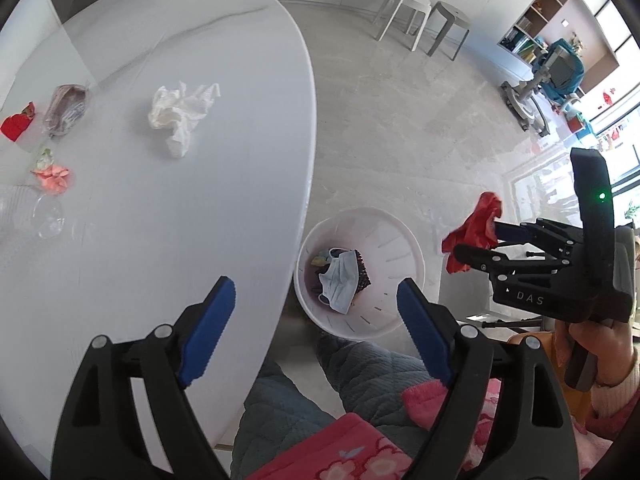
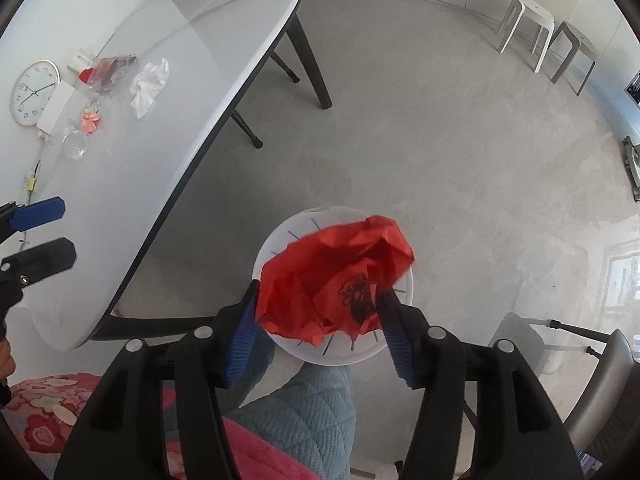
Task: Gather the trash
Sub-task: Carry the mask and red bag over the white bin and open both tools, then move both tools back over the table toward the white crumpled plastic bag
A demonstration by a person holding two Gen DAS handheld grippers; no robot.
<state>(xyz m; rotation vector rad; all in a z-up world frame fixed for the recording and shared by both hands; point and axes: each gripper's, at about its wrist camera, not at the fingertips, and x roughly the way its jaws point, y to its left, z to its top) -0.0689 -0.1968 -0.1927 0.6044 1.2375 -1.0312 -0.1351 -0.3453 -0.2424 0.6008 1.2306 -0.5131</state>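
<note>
My right gripper (image 2: 316,316) jaws clenched on red wrapper (image 2: 336,276), over bin (image 1: 404,248); mask (image 1: 338,280) already inside. Left gripper (image 1: 316,312) jaws released, carrying nothing. Tissue (image 1: 180,114), more scraps left on bench (image 1: 160,220).

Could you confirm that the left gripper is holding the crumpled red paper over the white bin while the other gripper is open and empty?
Not quite: the right gripper holds the red paper over the white bin, as the right wrist view shows. The left gripper is the open, empty one.
</note>
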